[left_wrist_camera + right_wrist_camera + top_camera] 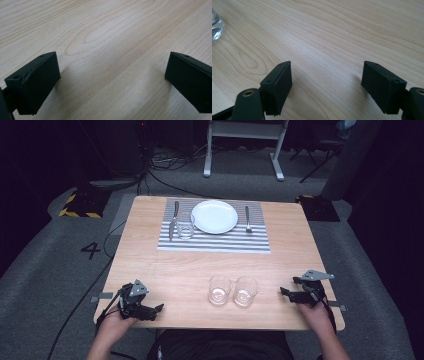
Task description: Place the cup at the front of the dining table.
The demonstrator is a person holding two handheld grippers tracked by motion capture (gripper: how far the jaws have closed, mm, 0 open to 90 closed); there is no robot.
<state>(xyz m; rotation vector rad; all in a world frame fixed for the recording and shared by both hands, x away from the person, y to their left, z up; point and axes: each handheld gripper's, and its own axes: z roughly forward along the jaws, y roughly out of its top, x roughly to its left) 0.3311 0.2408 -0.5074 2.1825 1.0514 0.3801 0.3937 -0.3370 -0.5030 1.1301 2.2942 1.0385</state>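
Both grippers rest low at the table's [165, 270] near edge, jaws spread wide and empty: left gripper [159, 308] left of the two glasses [233, 291], right gripper [287, 286] right of them. Beyond the glasses lies the striped placemat [215, 245].

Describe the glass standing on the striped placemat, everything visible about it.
The glass on the placemat is a clear, short tumbler, upright and apparently empty. It stands on the left part of the grey-and-white striped placemat, between the knife and the white plate, very near both; whether it touches either cannot be told. Neither gripper is near it.
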